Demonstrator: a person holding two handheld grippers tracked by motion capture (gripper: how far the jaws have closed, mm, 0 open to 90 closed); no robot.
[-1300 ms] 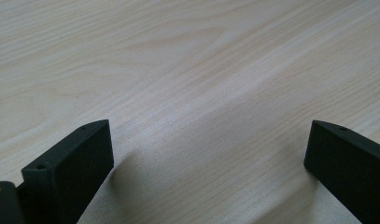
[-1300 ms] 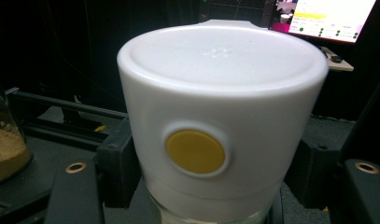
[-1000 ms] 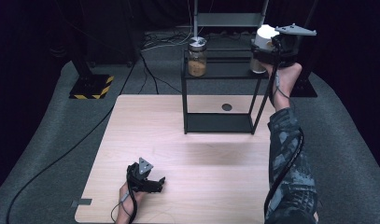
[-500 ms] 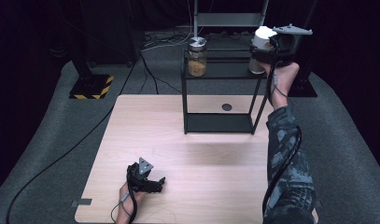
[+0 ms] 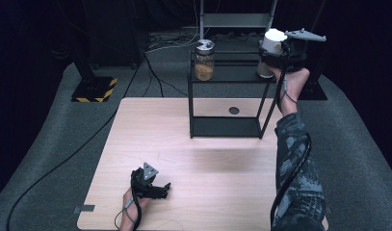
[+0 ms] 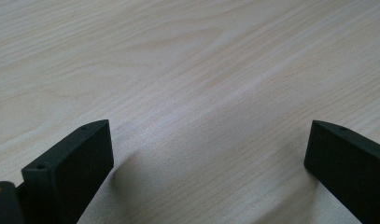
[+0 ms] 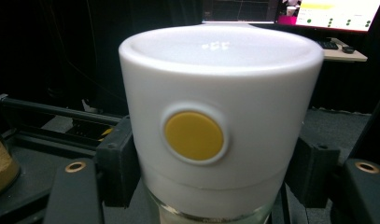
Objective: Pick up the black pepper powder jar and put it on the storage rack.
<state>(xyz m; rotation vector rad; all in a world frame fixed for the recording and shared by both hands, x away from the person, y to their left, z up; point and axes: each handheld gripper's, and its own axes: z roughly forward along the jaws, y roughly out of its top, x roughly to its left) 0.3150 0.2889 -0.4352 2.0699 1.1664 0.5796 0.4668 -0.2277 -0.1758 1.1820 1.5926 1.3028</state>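
— Little has changed since the earlier frames: the right tool (image 5: 272, 57) sits at the same spot at the upper right of the high view, and the left tool (image 5: 154, 186) has not stirred from the lower left.

— What does the right one hold?

— Its jaws are clamped on the glass jar with the tall white lid and round yellow button (image 7: 214, 126), gripping just under the lid. The jar is at the right end of the black metal shelf rack's top shelf (image 5: 232, 72); whether it rests there or hangs just above, I cannot tell.

— And the other jar?

— A glass jar of brown granules with a silver lid (image 5: 204, 60) stands at the left end of that shelf, well apart.

— The left tool?

— Jaws wide, nothing between them, lying on the light wooden table (image 6: 187, 93).

— How far along?

— I judge the grasp done; lifting or releasing the jar remains.
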